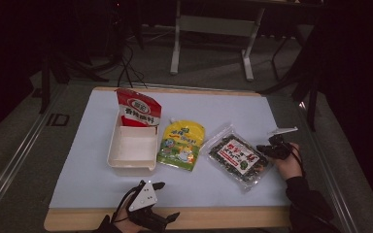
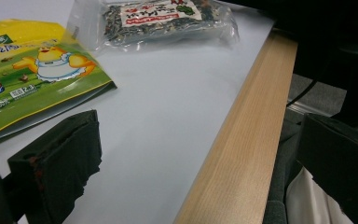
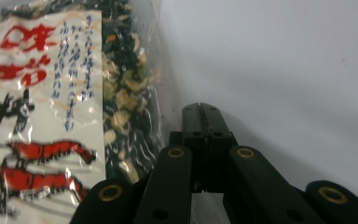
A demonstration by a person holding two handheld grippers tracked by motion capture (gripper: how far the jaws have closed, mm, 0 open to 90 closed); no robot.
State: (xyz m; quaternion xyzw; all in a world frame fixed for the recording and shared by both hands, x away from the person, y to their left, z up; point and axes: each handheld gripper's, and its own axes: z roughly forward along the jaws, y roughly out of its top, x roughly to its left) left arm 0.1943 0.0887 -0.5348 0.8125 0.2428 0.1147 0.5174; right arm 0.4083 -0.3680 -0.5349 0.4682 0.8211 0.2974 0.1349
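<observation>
A: What is laid out on the tabletop (image 1: 82, 160)?

B: From largest to smallest: a white tray (image 1: 132, 149) left of centre with a red pouch (image 1: 137, 108) standing at its far end, a yellow spouted pouch (image 1: 182, 143) at the middle, and a clear seaweed-mix packet (image 1: 237, 156) near the right edge.

A: How is the packet held?

B: Its right-hand edge seam appears pinched by the right gripper (image 3: 203, 116), whose jaws are pressed together beside the dried contents. The left gripper (image 2: 191, 158) is hovered over the near edge, jaws spread wide, nothing between them.

A: How will it handle?

B: It is judged light, crinkly and slippery, with brittle contents; the flat sealed margin is best gripped.
</observation>
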